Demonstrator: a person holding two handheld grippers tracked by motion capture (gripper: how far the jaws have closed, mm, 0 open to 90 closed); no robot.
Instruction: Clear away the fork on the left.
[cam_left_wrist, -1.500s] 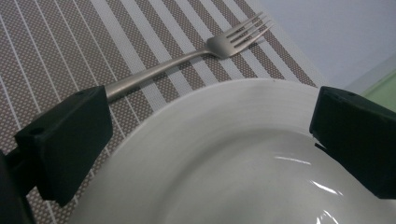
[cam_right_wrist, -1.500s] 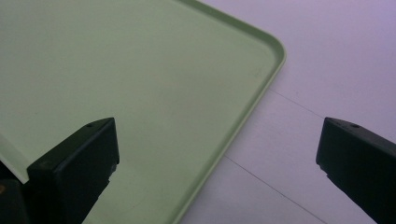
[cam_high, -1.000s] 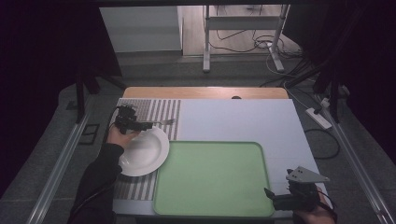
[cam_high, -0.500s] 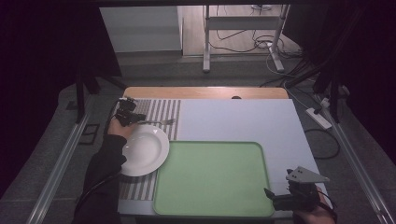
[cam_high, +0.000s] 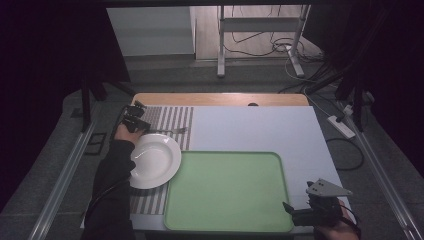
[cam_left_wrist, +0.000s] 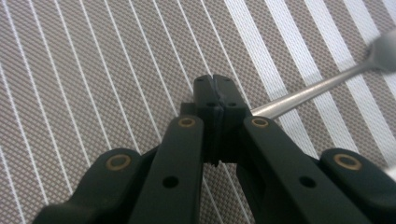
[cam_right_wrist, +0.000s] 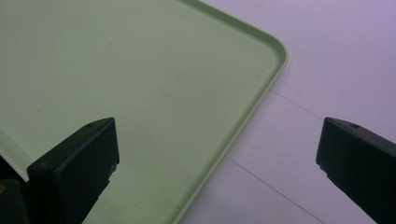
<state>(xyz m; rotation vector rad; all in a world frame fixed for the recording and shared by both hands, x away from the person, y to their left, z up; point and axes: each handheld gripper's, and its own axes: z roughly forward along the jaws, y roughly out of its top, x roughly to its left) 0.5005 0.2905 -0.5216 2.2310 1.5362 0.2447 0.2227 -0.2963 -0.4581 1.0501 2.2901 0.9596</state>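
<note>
A metal fork (cam_high: 167, 131) lies on the striped placemat (cam_high: 170, 117) at the far left, its handle (cam_left_wrist: 308, 91) running up to my left gripper (cam_high: 134, 121). That gripper (cam_left_wrist: 217, 86) has its jaws pressed together. The handle's end disappears under the right jaw tip, and I cannot tell whether it is pinched. A white plate (cam_high: 152, 161) rests on the mat just nearer than the fork. My right gripper (cam_high: 292, 212) hovers open over the green tray's near right corner (cam_right_wrist: 275, 51), with nothing between its jaws.
The green tray (cam_high: 227, 192) takes up the middle front of the pale table cover (cam_high: 260, 130). Its raised rim (cam_right_wrist: 243, 126) runs between my right jaws. A sleeved left forearm (cam_high: 112, 185) lies along the table's left edge beside the plate.
The left hand has drawn back off the plate's edge toward the far left, leaving the plate fully uncovered. The left gripper now sits at the fork's handle end. The right gripper has stayed put.
</note>
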